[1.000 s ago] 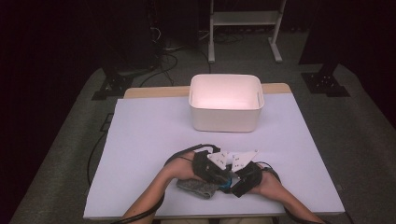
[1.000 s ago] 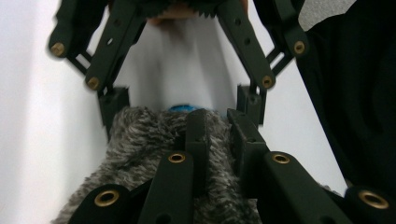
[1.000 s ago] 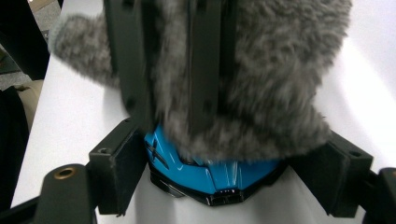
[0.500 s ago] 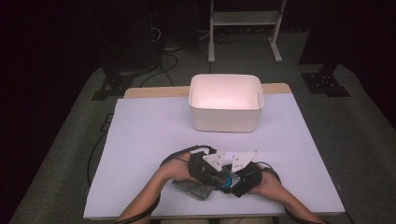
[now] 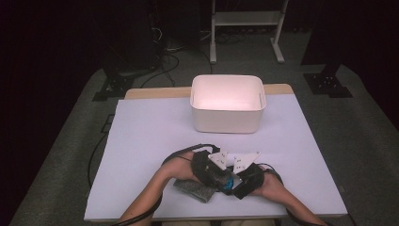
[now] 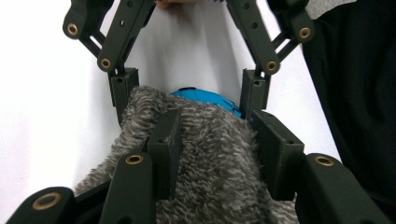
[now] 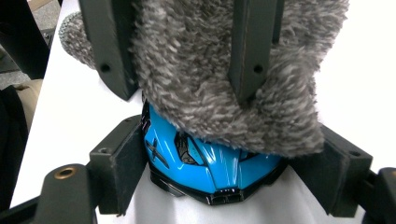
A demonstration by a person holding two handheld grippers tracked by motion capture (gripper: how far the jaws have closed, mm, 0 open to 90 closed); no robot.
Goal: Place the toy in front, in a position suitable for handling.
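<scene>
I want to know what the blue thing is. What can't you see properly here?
- Blue thing: right gripper view, its back hidden under the grey sock; it could be a toy car.
- The same thing, high view: too small, tucked between the hands.
- Sock, left gripper view: cut off by the bottom edge.
- White box: its floor is washed out by glare.

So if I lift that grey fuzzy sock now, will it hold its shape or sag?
Probably sags: the grey fuzzy sock looks soft, its pile bulging around the left tongs. Likely light. The blue toy car half inside its mouth looks glossy, so it may slip out if the opening tips down.
</scene>
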